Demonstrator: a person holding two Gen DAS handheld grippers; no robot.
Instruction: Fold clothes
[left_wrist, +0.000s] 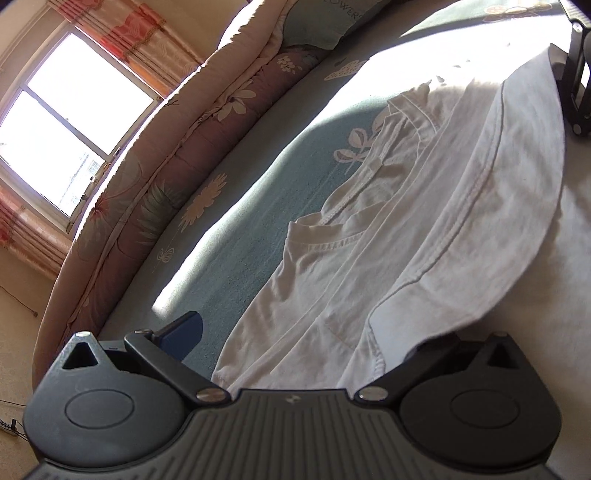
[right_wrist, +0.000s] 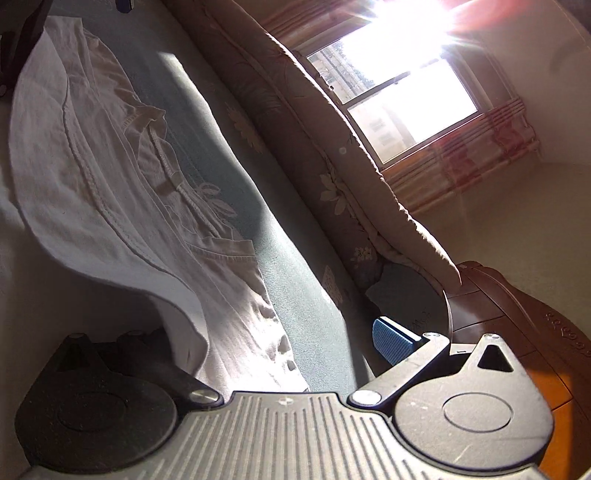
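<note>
Our left gripper (left_wrist: 295, 332) stands wide open with the white garment's (left_wrist: 424, 206) folded-over hem draped between its fingers and nothing pinched, and our right gripper (right_wrist: 280, 339) is spread just as wide over the other end of that hem, gripping nothing we can see. The garment lies flat on the blue flower-print bedsheet (left_wrist: 258, 229). Beyond it a rolled floral quilt (left_wrist: 177, 155) runs below the bright window (right_wrist: 402, 96).
</note>
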